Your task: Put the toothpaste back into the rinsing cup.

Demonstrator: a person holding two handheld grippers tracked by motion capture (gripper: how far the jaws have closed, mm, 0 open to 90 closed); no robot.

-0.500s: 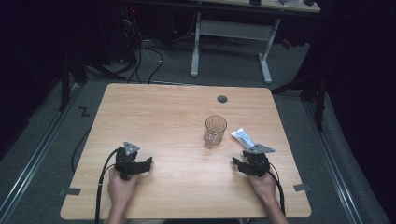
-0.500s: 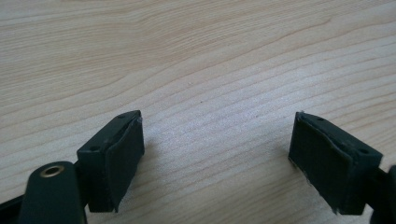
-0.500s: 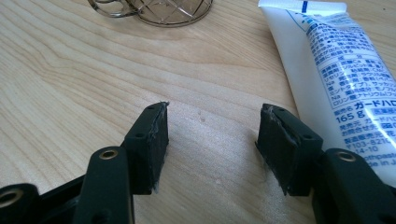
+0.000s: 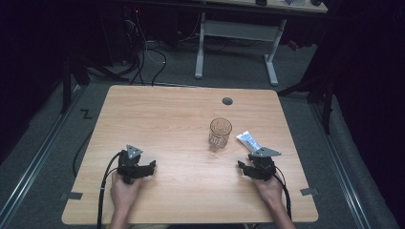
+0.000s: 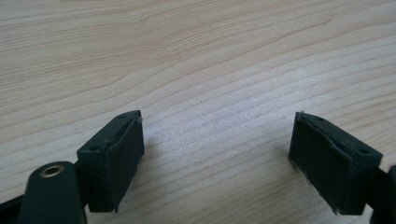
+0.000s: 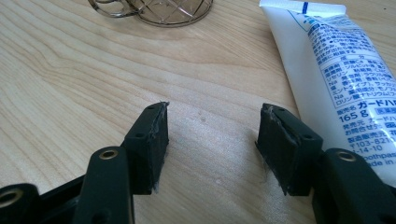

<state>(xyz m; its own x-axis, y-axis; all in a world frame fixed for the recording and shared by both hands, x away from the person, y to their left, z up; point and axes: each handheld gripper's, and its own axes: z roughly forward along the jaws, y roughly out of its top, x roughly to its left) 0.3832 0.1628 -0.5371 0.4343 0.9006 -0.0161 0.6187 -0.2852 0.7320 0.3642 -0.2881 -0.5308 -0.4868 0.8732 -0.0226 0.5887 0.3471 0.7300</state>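
A clear patterned drinking glass (image 4: 220, 133) stands upright right of the middle of the wooden table (image 4: 167, 119); its base (image 6: 159, 9) lies ahead of my right gripper. A white toothpaste tube (image 4: 249, 140) with blue print lies flat just right of the glass, and beside my right jaw as the tube (image 6: 327, 70). My right gripper (image 4: 243, 167) (image 6: 212, 121) rests low on the table, open, with bare wood between its pads. My left gripper (image 4: 149, 167) (image 5: 217, 126) sits at the front left, open wide over bare wood.
A round grey cable hole (image 4: 227, 101) sits near the table's far edge. Beyond the table stand a white desk frame (image 4: 234, 33) and floor cables (image 4: 143, 52). Grey tape tabs (image 4: 70, 195) mark the front corners.
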